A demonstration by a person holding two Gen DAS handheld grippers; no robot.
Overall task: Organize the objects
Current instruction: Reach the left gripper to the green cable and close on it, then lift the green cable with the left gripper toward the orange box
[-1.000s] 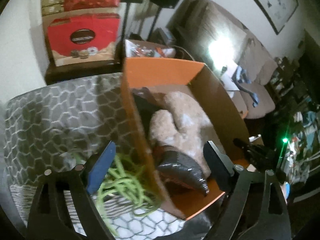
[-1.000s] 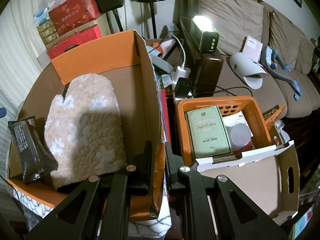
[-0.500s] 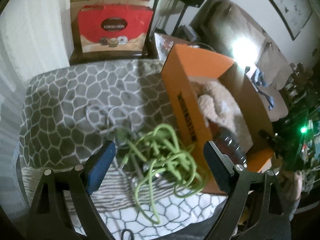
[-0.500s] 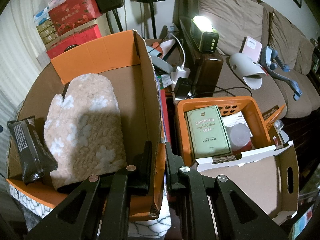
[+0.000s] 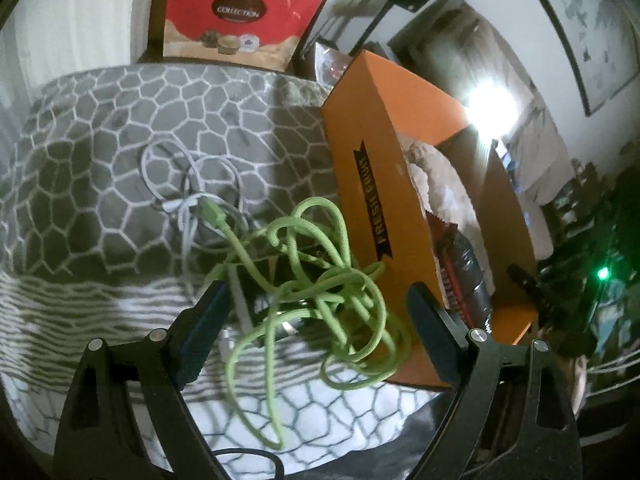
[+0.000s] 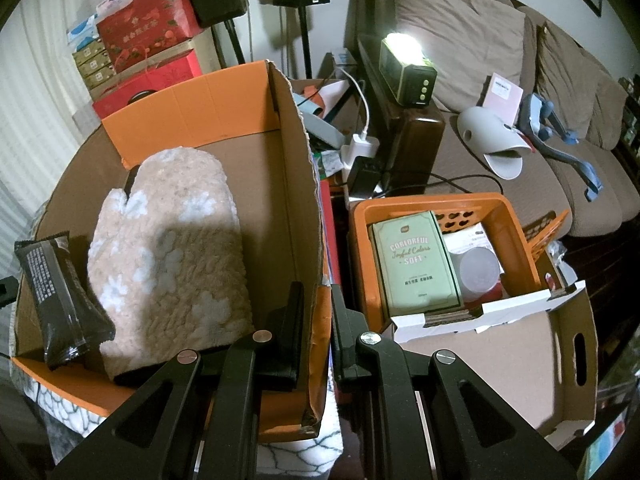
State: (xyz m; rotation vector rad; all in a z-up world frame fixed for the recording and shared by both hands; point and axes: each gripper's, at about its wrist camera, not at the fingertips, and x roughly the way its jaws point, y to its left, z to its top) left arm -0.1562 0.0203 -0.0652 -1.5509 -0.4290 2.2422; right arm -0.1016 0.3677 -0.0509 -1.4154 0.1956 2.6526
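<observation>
The left gripper (image 5: 316, 312) has its fingers spread wide and empty over the tangled green cable (image 5: 320, 280), which lies on the patterned blanket (image 5: 100, 184) against the orange box (image 6: 192, 108) at 3 o'clock. Loops may snag the grey cable (image 5: 188, 200) at 10 o'clock. The right gripper (image 6: 318, 320) pinches the box wall; a slip would probably shift the box.

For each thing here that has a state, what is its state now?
Left gripper: open, above the cable, holding nothing.
Right gripper: shut on the box wall.
Orange cardboard box: open-topped, holding mitten and packet.
Tangled green cable: loose on the blanket, outside the box.
Fluffy beige mitten: lying flat.
Dark snack packet: sealed.
</observation>
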